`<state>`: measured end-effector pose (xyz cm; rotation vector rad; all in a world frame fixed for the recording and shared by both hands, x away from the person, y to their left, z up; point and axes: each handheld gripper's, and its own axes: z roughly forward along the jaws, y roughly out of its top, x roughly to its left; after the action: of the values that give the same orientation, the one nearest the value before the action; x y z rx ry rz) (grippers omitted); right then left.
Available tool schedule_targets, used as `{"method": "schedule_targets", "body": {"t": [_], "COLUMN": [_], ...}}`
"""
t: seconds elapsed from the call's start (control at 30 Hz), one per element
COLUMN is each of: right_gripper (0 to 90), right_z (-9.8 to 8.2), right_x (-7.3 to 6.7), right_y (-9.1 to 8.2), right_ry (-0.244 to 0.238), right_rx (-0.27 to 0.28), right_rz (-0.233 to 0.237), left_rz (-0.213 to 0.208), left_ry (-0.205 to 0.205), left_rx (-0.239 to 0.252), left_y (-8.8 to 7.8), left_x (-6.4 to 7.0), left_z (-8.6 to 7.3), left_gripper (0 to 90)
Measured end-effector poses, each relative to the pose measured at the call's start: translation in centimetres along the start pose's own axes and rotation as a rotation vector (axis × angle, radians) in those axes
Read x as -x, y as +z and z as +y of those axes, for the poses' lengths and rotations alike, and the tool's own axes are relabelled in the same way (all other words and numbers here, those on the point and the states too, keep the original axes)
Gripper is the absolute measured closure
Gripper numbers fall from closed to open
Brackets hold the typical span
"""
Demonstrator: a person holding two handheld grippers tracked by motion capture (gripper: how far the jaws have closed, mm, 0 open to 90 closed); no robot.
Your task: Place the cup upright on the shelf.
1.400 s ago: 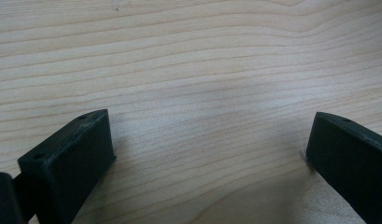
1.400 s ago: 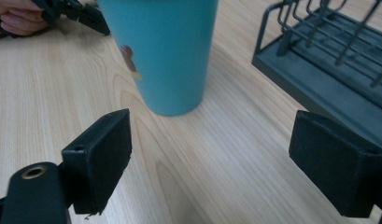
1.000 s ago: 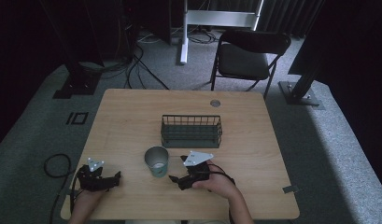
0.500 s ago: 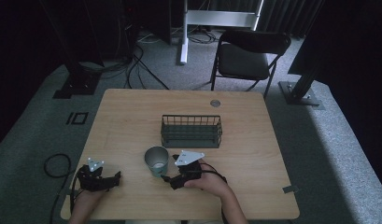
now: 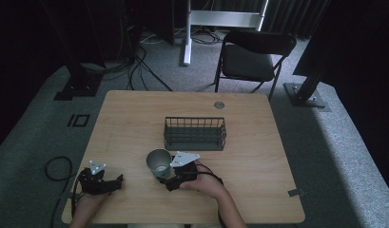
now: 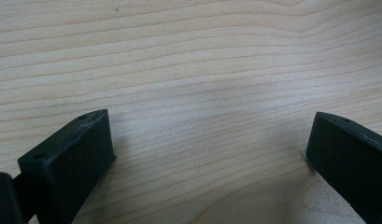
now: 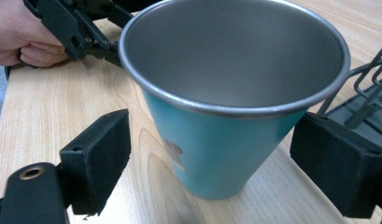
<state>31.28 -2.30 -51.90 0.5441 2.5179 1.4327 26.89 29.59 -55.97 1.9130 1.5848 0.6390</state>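
Teal cup (image 7: 226, 126): upright on table (image 5: 135, 118), near edge, wire basket (image 5: 195, 134) at its 1 o'clock. Right gripper (image 7: 212, 158): jaws spread, straddling cup, not touching. Left gripper (image 6: 207, 154): agape, empty, at 8 o'clock. Risk: off-centre closing could tip the cup.

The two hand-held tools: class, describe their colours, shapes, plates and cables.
Both the left tool and the right tool are black, each with two blocky, flat-faced jaws and a grey three-cornered plate on top. A dark cable trails from each. The forearms are bare, without sleeves.

Black grippers (image 5: 166, 183), blocky black jaws
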Motion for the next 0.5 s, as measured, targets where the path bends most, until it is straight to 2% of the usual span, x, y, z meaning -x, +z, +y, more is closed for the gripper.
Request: {"method": "schedule_targets", "body": {"t": [0.5], "right_gripper": [11.6], "right_z": [0.5], "right_x": [-0.1], "right_y": [1.8], "right_ry": [0.005], "right_rx": [0.022], "right_rz": [0.001], "left_rz": [-0.001], "left_ry": [0.001], "left_rx": [0.0], "left_y": [0.0], "left_x": [0.0], "left_z": [0.0], "left_gripper": [1.4]}}
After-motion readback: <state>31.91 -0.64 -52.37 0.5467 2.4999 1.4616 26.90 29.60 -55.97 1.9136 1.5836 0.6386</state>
